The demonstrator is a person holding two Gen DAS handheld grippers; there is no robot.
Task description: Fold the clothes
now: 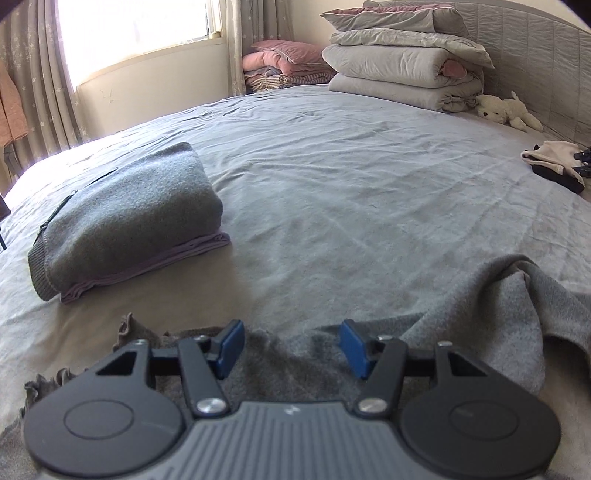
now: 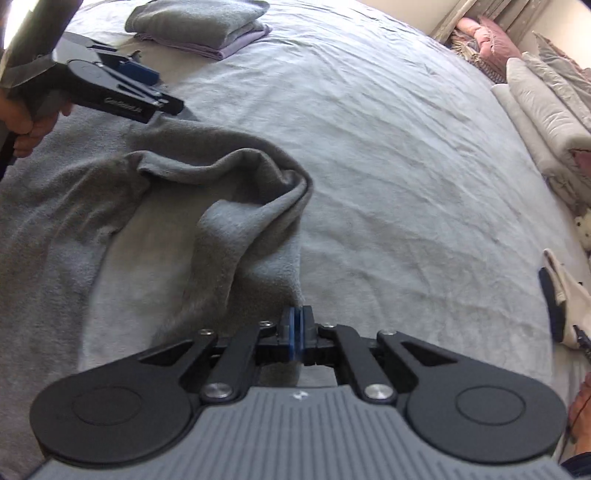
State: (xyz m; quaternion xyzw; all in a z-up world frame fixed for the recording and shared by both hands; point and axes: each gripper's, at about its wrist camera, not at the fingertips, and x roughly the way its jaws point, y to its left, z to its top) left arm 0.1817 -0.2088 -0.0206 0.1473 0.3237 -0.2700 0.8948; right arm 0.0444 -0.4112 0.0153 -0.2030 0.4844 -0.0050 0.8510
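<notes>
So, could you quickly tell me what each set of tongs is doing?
Left tongs: open above the grey garment, holding nothing.
Right tongs: shut, apparently empty.

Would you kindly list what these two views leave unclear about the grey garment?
- Left wrist view: the grey garment is covered near its hem by the left tool.
- Right wrist view: the right tool is shut, but its own linkage hides whether cloth is pinched.
- Both views: the frame edges cut off the garment's full shape.

Bright window [image 1: 140, 26] glare, fisheye-bent edges, slight blur.
</notes>
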